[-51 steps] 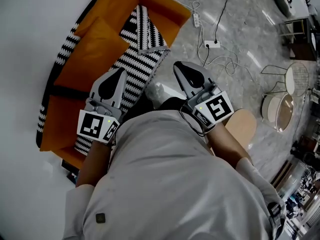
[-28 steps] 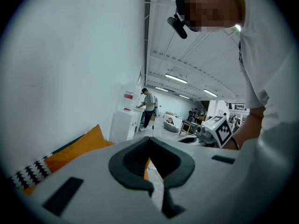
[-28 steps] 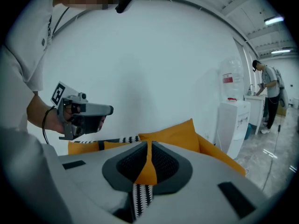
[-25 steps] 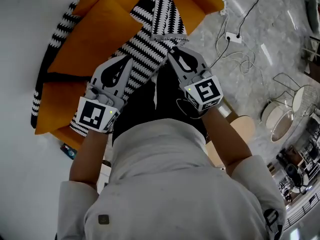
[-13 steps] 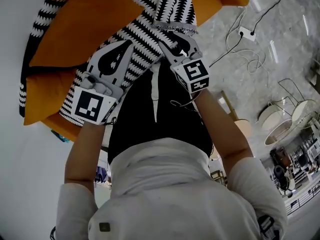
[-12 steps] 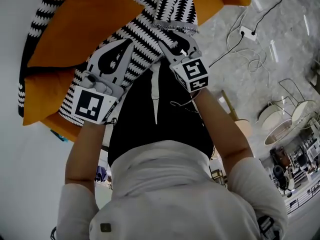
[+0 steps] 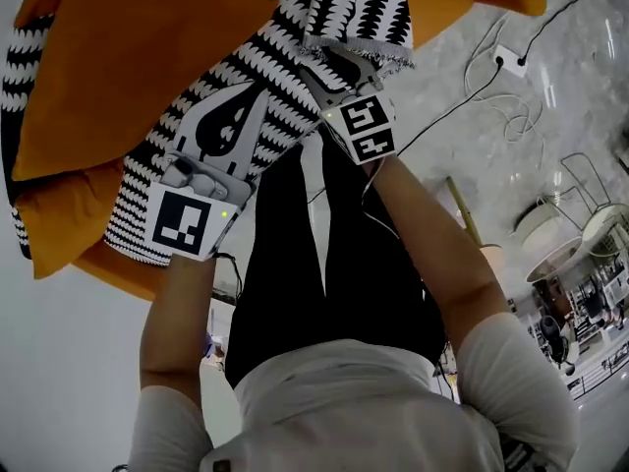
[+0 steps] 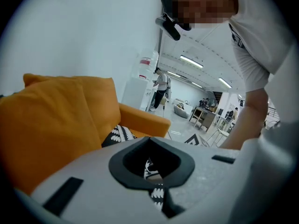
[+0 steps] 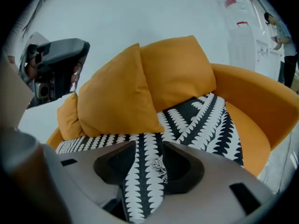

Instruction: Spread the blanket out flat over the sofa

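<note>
Blanket (image 7: 257, 55) looks soft and floppy. My left tongs (image 7: 256, 90) pinch its hem. My right tongs (image 7: 330, 67), jaws just opening, loosely straddle it near the sofa's (image 7: 88, 254) front edge.

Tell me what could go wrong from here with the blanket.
1. The right gripper has just been opening, the blanket loose between its jaws; the left gripper alone clamps it, so a pull may skew it.
2. A cushion seems to overlap the blanket and could snag it.
</note>
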